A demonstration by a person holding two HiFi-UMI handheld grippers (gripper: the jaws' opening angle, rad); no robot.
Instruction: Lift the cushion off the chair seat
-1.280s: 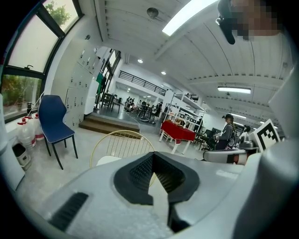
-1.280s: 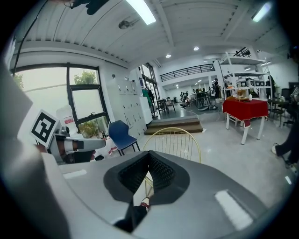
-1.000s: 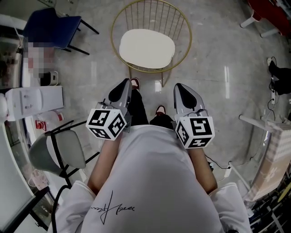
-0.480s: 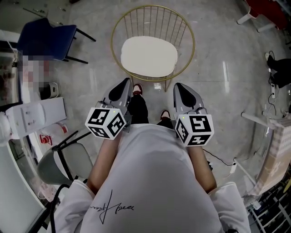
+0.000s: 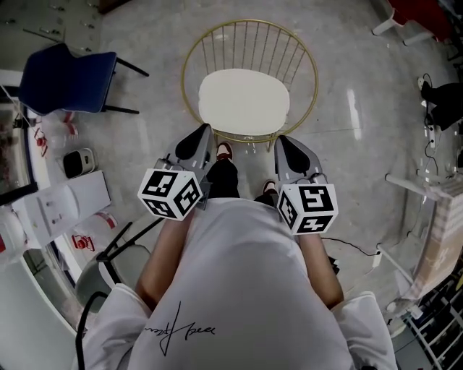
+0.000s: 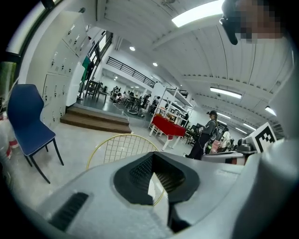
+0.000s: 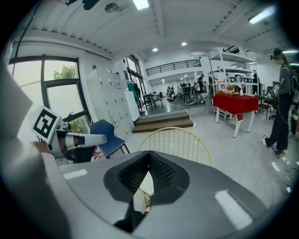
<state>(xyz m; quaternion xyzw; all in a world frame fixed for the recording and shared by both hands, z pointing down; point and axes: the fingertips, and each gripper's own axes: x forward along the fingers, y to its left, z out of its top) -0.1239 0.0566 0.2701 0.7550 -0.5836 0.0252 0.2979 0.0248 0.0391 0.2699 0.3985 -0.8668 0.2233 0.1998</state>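
Cushion [image 5: 244, 101] sits on the chair [image 5: 249, 22] seat, dead ahead, long axis crosswise. My left hand-held gripper [image 5: 203, 131] and right hand-held gripper [image 5: 282, 142] are both closed, empty, about equally near its front edge.

Left tongs [image 5: 204, 131] and right tongs [image 5: 281, 140] have drawn nearer the cushion [image 5: 244, 101]

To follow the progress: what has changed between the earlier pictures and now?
The person has walked toward the gold wire chair: in the head view, it and its cream cushion now lie closer to the left gripper and right gripper, whose tips appear at the chair's front rim. Nothing was taken hold of or let go. Unchanged: both grippers' jaws shut and empty, cushion on the seat.
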